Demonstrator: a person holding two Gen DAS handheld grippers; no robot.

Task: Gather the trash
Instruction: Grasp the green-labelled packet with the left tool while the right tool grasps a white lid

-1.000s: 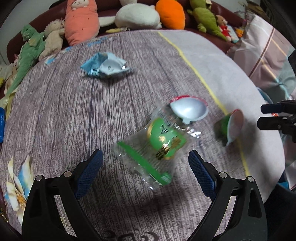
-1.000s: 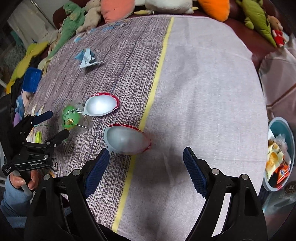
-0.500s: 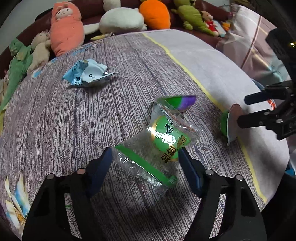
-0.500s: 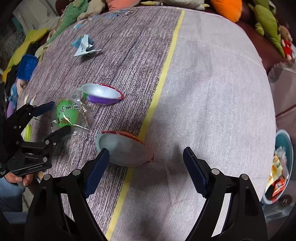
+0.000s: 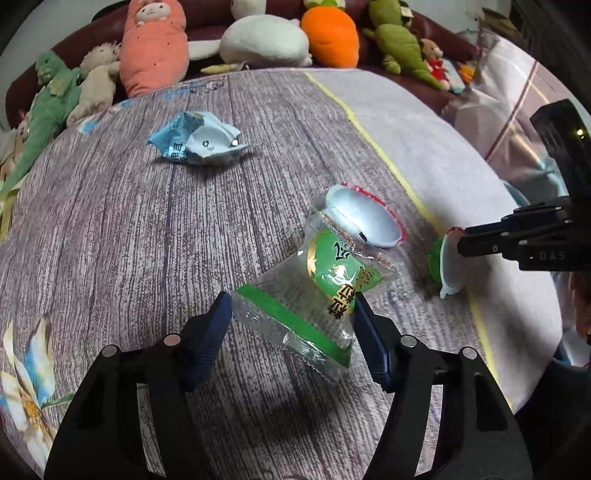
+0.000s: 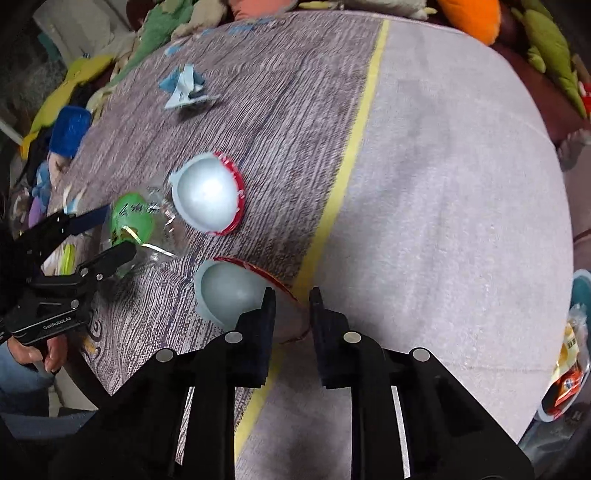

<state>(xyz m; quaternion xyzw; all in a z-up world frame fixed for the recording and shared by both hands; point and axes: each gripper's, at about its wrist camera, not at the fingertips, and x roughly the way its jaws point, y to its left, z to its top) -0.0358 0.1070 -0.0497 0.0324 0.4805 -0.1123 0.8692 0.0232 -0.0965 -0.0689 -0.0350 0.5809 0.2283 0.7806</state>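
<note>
Jaws on both our grippers have just been closing. Our left gripper [image 5: 291, 321], angled down at the cloth [image 5: 110, 229], now pinches the clear green wrapper [image 5: 325, 288] across its width. To its right, our right gripper [image 6: 291, 295], tipped steeply down, has narrowed onto the rim of the nearer foil cup [image 6: 236, 291]. Both pieces look ready to lift.

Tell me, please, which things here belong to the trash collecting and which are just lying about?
Trash job:
clear green wrapper, pinched by left gripper
near foil cup, rim clamped by right gripper
far foil cup
blue crumpled wrapper
teal bin

Lying about:
plush toys
bedspread
</note>
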